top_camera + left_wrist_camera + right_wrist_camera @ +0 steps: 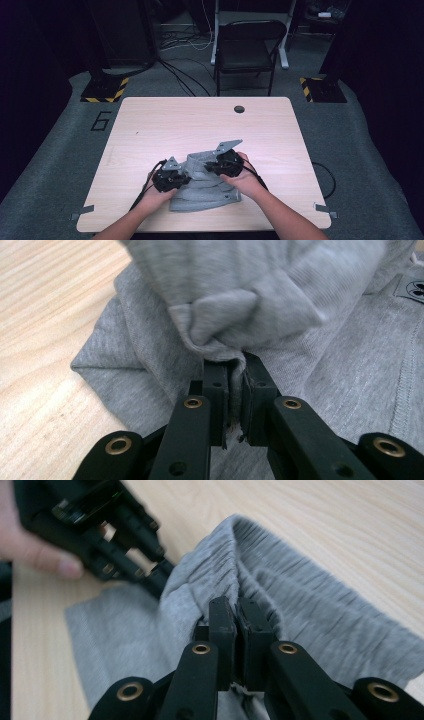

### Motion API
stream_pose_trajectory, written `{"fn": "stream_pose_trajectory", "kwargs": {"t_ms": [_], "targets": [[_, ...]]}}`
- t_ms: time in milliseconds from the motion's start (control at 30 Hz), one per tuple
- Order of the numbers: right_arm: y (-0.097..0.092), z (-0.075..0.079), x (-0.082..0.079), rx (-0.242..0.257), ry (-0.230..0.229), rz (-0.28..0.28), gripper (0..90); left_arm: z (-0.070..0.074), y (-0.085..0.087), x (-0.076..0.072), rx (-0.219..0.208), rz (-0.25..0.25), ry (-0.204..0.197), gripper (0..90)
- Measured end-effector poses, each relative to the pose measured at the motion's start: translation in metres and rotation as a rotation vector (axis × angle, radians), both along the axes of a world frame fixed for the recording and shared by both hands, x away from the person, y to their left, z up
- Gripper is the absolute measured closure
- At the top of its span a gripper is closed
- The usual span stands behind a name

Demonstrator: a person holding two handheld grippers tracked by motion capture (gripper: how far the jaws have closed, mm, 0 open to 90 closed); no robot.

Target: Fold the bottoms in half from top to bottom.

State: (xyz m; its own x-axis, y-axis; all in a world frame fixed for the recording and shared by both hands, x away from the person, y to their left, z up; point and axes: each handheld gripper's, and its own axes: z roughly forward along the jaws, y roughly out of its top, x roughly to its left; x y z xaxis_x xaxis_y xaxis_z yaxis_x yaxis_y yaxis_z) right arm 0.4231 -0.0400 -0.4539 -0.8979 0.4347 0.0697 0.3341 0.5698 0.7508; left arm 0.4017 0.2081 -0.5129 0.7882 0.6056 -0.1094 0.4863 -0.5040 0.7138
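- The left tongs (234,371) are clenched on a bunched fold of the grey garment (320,390), the cloth pinched tight between the jaws and gathered into a knot just beyond their tips.
- The right tongs (236,611) are clamped on the garment's ribbed waistband (300,605).
- The garment lies on the desk (165,120) beneath both tongs, near the person's edge.
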Motion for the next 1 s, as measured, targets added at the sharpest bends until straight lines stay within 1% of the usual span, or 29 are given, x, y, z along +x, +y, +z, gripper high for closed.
{"fn": "stream_pose_trajectory", "kwargs": {"t_ms": [100,133,200,233,300,367,400,433,467,500,533,567,600,700,733,800,833,867,900,933,1000], "targets": [[-0.003,-0.005,-0.011,-0.001,0.002,0.019,86.6,0.005,0.003,0.000,-0.014,0.013,0.027,74.7],[-0.004,-0.007,-0.015,-0.002,0.008,0.022,86.6,0.008,0.004,0.000,-0.012,0.012,0.028,72.7],[-0.005,-0.012,-0.023,-0.010,0.002,0.021,86.5,0.016,0.008,-0.002,-0.019,0.012,0.018,68.7],[-0.005,-0.014,-0.026,-0.015,0.000,0.026,86.5,0.020,0.011,-0.003,-0.026,0.009,0.019,67.3],[-0.006,-0.018,-0.031,-0.016,-0.003,0.026,86.4,0.029,0.016,-0.004,-0.034,0.022,0.012,64.8],[-0.007,-0.021,-0.036,-0.017,-0.010,0.023,86.2,0.040,0.020,-0.001,-0.042,0.036,0.001,62.2],[-0.007,-0.022,-0.038,-0.023,-0.007,0.026,86.2,0.045,0.020,0.000,-0.055,0.046,0.006,61.3],[-0.007,-0.023,-0.039,-0.025,-0.011,0.028,86.1,0.050,0.021,0.002,-0.054,0.046,-0.012,60.3],[-0.007,-0.024,-0.040,-0.021,-0.015,0.024,86.0,0.056,0.020,0.004,-0.061,0.054,-0.018,59.6],[-0.007,-0.025,-0.041,-0.022,-0.008,0.022,85.9,0.061,0.018,0.006,-0.064,0.060,-0.032,58.1],[-0.006,-0.026,-0.042,-0.017,-0.007,0.016,85.8,0.066,0.017,0.009,-0.068,0.058,-0.039,56.6],[-0.006,-0.027,-0.042,-0.022,-0.012,0.022,85.7,0.069,0.013,0.011,-0.077,0.067,-0.043,55.7],[-0.006,-0.028,-0.044,-0.016,-0.006,0.014,85.6,0.073,0.010,0.014,-0.078,0.065,-0.051,54.9],[-0.006,-0.030,-0.046,-0.013,-0.013,0.013,85.0,0.079,-0.007,0.019,-0.083,0.049,-0.061,52.4],[-0.006,-0.030,-0.047,-0.020,-0.010,0.019,84.7,0.080,-0.015,0.020,-0.076,0.035,-0.061,51.5],[-0.006,-0.032,-0.049,-0.006,-0.011,0.006,84.2,0.079,-0.026,0.021,-0.063,0.015,-0.060,51.3],[-0.006,-0.032,-0.049,-0.010,-0.012,0.013,84.1,0.078,-0.031,0.022,-0.046,0.008,-0.066,51.3],[-0.007,-0.032,-0.050,-0.013,-0.006,0.011,84.1,0.076,-0.035,0.022,-0.038,0.007,-0.063,51.3],[-0.007,-0.033,-0.050,-0.013,-0.012,0.015,84.1,0.075,-0.038,0.024,-0.016,0.004,-0.065,51.5],[-0.007,-0.033,-0.051,-0.010,-0.004,0.009,84.1,0.074,-0.040,0.026,-0.005,0.007,-0.062,52.4],[-0.008,-0.034,-0.052,-0.005,-0.012,0.009,84.0,0.070,-0.041,0.030,0.003,0.013,-0.042,55.7]]}}
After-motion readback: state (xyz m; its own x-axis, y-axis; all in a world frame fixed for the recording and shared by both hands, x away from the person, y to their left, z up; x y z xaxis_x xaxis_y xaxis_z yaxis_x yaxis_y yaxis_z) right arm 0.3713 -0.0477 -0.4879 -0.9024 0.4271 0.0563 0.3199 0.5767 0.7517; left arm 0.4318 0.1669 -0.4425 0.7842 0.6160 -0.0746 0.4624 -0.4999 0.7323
